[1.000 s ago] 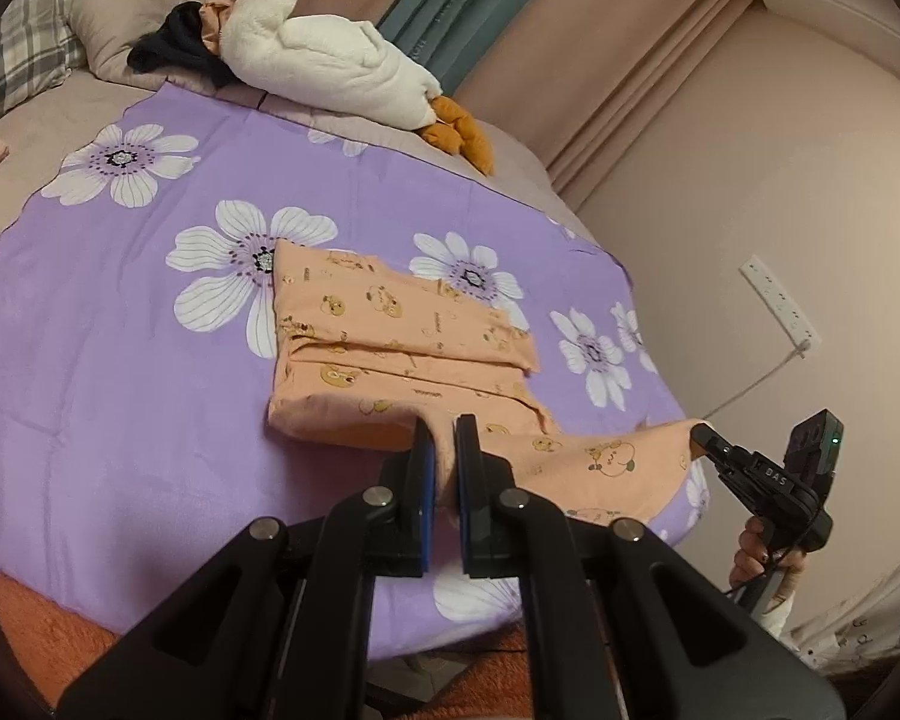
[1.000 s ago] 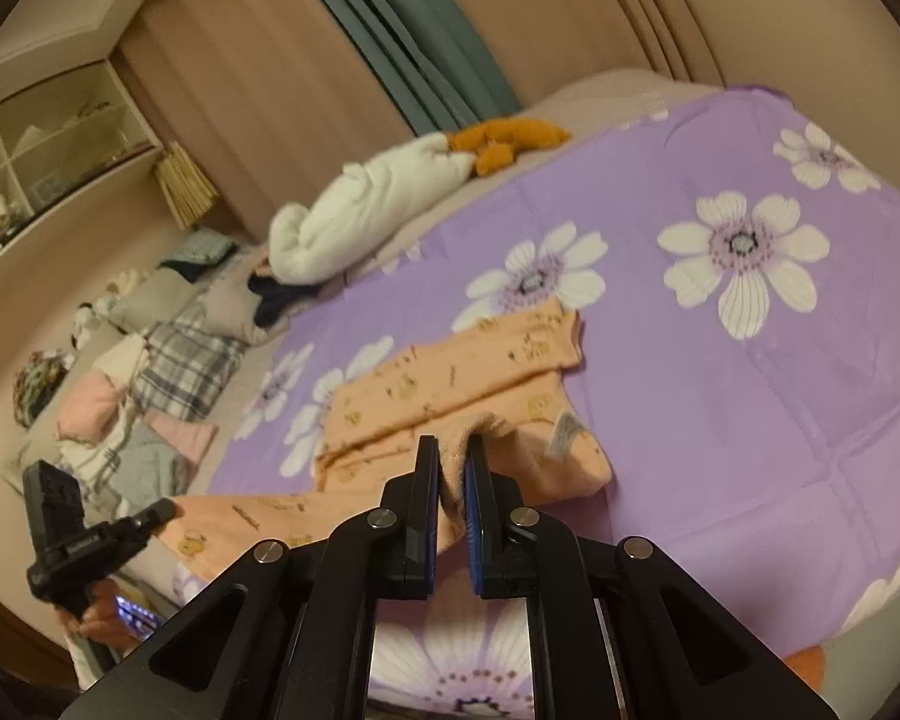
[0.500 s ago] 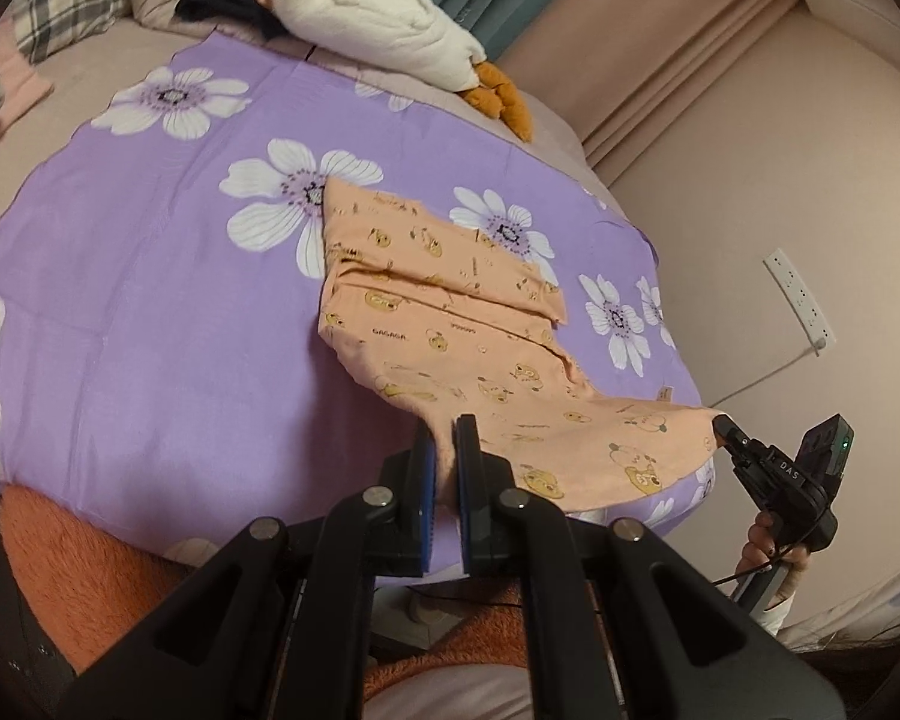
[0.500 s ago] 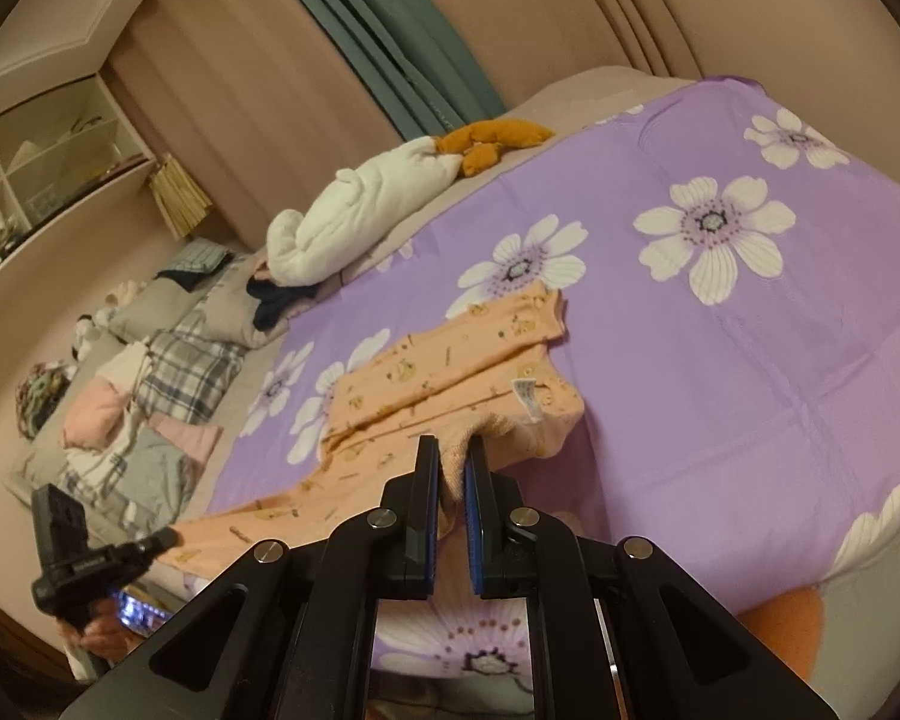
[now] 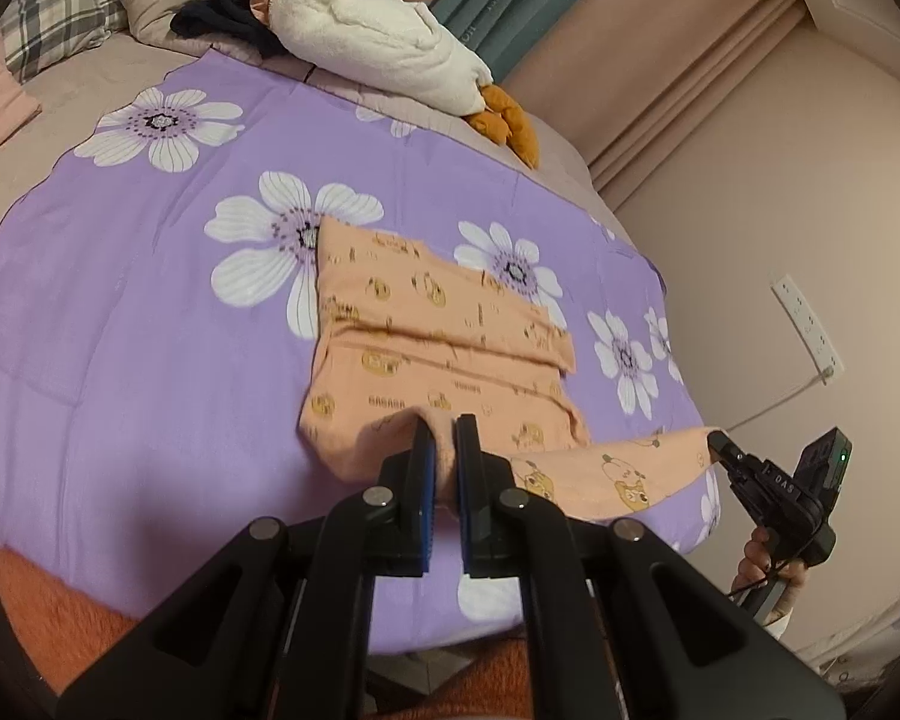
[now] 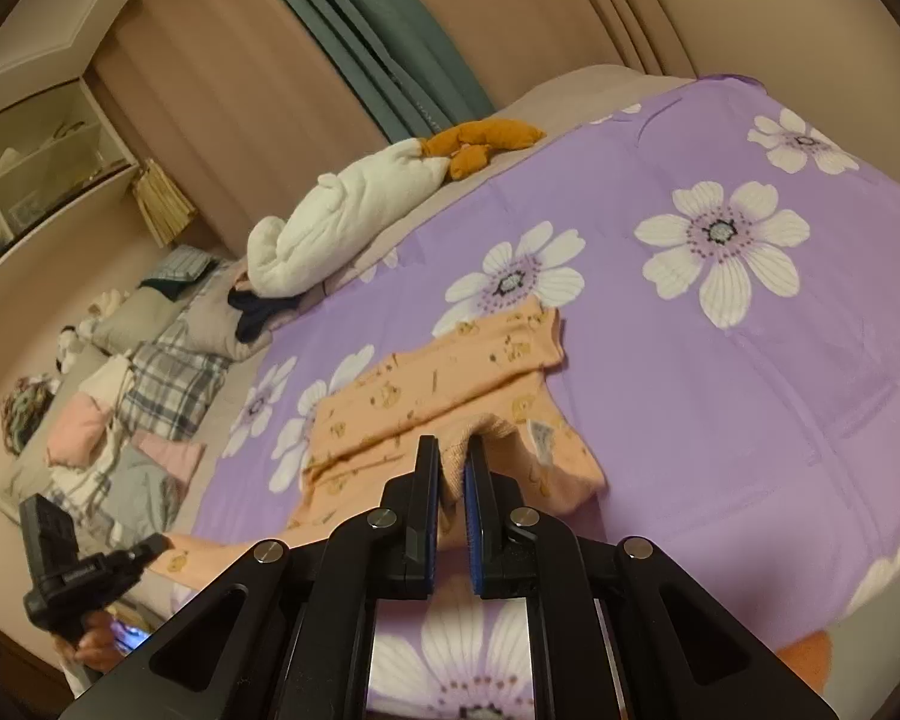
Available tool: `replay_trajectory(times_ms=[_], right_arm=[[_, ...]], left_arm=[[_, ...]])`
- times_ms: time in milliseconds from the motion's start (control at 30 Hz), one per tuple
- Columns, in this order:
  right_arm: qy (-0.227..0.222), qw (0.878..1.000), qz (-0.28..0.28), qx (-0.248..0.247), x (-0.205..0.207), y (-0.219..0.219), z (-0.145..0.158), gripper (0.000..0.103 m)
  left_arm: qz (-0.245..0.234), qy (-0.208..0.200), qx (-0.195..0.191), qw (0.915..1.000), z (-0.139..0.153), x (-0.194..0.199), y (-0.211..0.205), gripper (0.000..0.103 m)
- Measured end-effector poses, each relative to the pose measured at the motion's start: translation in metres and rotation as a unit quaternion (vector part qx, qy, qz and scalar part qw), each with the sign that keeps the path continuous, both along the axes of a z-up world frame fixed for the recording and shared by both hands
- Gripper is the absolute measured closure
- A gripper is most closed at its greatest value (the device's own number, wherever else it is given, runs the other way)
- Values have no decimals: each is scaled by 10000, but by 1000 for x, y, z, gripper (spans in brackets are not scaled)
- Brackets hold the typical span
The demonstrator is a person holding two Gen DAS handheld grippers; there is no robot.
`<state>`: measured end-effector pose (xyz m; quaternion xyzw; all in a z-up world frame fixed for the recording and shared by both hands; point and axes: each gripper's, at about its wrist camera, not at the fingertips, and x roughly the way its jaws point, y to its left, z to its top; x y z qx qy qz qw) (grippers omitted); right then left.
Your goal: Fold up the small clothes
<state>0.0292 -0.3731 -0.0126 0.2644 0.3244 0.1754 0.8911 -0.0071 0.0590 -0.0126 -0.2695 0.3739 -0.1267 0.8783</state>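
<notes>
A small orange garment point(image 5: 438, 324) with a cartoon print lies partly folded on the purple flowered bedspread point(image 5: 126, 324). My left gripper point(image 5: 443, 427) is shut on the garment's near edge and holds it lifted. My right gripper point(image 6: 452, 450) is shut on the other near corner of the garment point(image 6: 438, 384), also lifted. The cloth between the two grippers hangs stretched above the bed's front edge. In the left wrist view the right gripper point(image 5: 720, 441) shows at the right, pinching the cloth. In the right wrist view the left gripper point(image 6: 153, 543) shows at lower left, pinching the cloth.
A white plush toy point(image 5: 384, 48) with orange feet lies at the far side of the bed. Pillows and loose clothes point(image 6: 120, 414) are piled at the head end. A wall with a socket strip point(image 5: 807, 324) stands close on the right. An orange rug point(image 5: 48, 606) lies below the bed's front edge.
Both grippers have moved forward over the bed with the garment's near edge, carrying it toward the folded part. The held cloth now rides above the garment instead of hanging off the front edge.
</notes>
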Motion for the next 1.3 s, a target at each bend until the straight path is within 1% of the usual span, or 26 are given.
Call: replay_trajectory(times_ms=[133,267,533,667,733,933,1000,1100,1200,1300], right_arm=[[2,10000,-24,-32,20,3,4,94],[18,10000,-46,-80,40,8,6,94],[127,9999,-31,1,86,12,3,94],[289,9996,-36,-25,115,16,-4,94],[347,9994,-19,17,131,18,-8,94],[733,9973,-38,-77,183,28,-29,94],[942,9955,-71,-103,202,35,-39,94],[1189,9928,-73,-127,222,43,-52,94],[1356,9903,-118,-269,236,51,-62,94],[1528,9869,-218,-469,243,55,-73,94]], left_arm=[[74,-76,-47,9999,2,24,6,97],[160,-66,-40,9998,2,49,9,97],[304,48,12,9995,-6,102,12,97],[390,148,19,9991,-12,134,14,97],[460,208,95,9987,-17,151,15,97],[661,442,277,9964,-38,203,20,97],[767,496,417,9949,-44,218,21,97],[855,530,593,9932,-52,240,24,100],[809,692,558,9928,-62,255,26,100],[766,760,590,9924,-67,257,26,100]])
